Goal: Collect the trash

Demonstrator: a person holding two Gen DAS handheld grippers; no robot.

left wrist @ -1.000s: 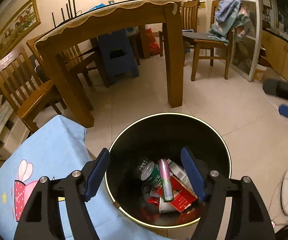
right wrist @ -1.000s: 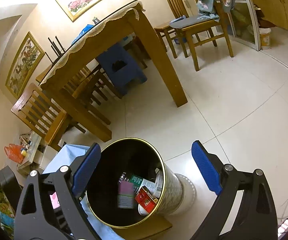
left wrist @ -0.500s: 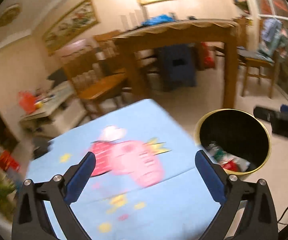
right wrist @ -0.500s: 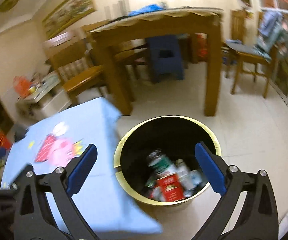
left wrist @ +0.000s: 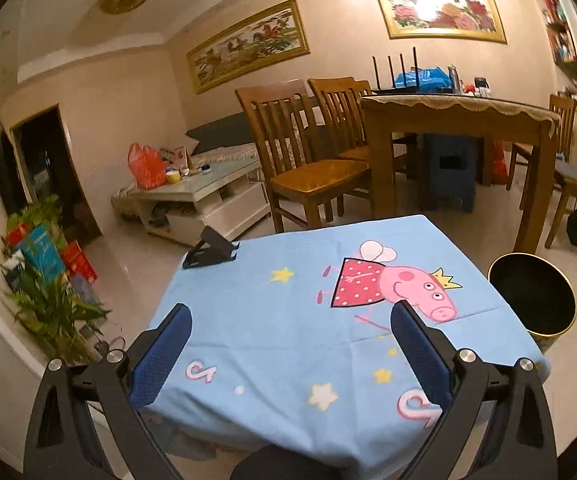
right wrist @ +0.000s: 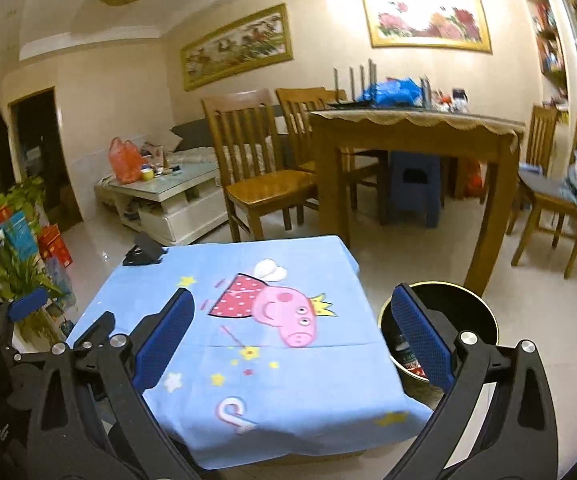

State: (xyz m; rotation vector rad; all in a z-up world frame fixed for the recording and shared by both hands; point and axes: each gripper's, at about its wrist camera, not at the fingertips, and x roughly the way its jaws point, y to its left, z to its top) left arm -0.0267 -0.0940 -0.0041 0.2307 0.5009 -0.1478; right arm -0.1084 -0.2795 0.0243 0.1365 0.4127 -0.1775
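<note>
Left gripper: mine, jaws spread as wide as they go, nothing between the blue pads; it hangs over the near half of the blue cloth.
Right gripper: mine too, jaws spread just as wide and empty; its right pad sits in front of the bin's rim in the right wrist view.
Blue cloth: covers a low table, printed with a pink cartoon pig in a red dotted dress, stars and pink swirls; I see no loose litter on it.
Trash bin: round, black inside, gold rim, on the floor at 3 o'clock of the cloth, just beside its edge.
Trash: a few packets, green and red, at the bottom of the bin, seen only from my right wrist view; what they are I cannot tell.
Black stand: folded, at the cloth's 11 o'clock corner.
Dining table: wooden, lace-edged cover, at 12 to 1 o'clock beyond the cloth, chairs around it.
Blue stool: under the dining table.
Coffee table: white, at 10 o'clock, carrying a red bag and small items.
Plant: at 9 o'clock by the wall.
</note>
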